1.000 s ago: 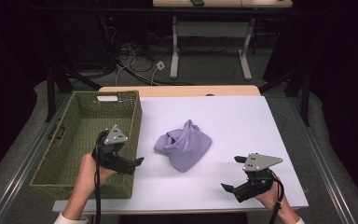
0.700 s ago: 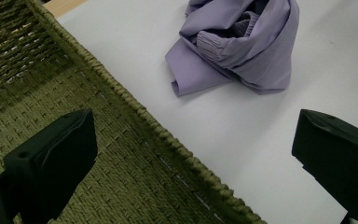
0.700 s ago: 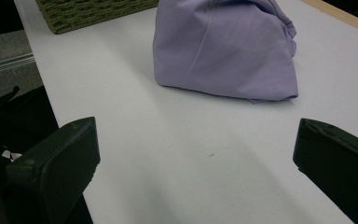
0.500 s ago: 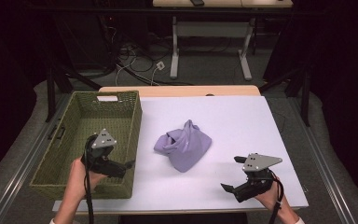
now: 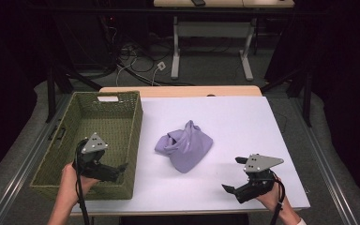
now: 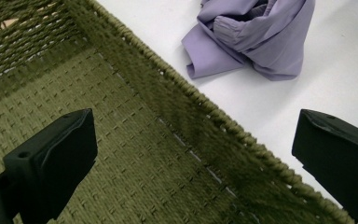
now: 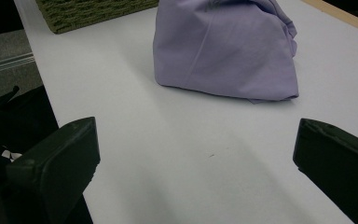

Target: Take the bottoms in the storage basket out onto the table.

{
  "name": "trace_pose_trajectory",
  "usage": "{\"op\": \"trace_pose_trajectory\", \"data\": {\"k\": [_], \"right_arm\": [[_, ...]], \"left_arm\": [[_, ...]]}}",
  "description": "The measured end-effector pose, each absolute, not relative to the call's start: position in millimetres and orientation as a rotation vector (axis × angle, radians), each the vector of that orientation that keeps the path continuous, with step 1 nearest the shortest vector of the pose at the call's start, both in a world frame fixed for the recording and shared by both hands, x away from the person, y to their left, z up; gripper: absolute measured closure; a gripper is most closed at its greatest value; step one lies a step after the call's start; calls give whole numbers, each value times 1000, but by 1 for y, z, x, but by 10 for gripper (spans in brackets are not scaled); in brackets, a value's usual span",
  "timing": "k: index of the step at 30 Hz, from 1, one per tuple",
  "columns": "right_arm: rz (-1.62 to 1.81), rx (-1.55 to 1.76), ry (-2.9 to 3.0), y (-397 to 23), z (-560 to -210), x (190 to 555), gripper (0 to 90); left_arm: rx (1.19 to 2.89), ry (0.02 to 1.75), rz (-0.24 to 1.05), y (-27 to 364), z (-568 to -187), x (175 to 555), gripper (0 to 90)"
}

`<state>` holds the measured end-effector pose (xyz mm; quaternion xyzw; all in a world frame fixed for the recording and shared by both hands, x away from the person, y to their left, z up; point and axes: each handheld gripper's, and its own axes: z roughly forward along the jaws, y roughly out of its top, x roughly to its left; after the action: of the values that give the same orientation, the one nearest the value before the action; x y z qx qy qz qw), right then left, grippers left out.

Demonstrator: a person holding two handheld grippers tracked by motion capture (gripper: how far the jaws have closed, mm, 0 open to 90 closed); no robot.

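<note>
Hovering both grippers near that crumpled purple cloth [image 5: 184,151] — nothing grabbed.

Your left gripper [image 5: 117,169] sits over the green woven basket [image 5: 65,154] by its right wall, jaws spread wide with nothing between them. Your right gripper [image 5: 233,174] hangs low over the white table [image 5: 243,122] near its front edge, jaws wide too — empty. Cloth lies bunched mid-table, just right of the basket, well apart from both.

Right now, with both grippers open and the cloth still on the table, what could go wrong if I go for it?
The left gripper hangs over the green basket wall; swinging toward the purple cloth could catch the rim and drag the basket. The cloth is a loose bundle, so a pinch may lift only one fold and let the rest trail.
</note>
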<state>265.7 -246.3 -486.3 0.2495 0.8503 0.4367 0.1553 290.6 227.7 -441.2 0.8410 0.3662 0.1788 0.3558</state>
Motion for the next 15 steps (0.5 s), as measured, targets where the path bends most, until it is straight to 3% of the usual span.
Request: {"op": "trace_pose_trajectory", "data": {"k": [15], "right_arm": [[1251, 716, 2438, -246, -486, 266, 1]], "left_arm": [[2133, 981, 484, 243, -447, 282, 3]]}}
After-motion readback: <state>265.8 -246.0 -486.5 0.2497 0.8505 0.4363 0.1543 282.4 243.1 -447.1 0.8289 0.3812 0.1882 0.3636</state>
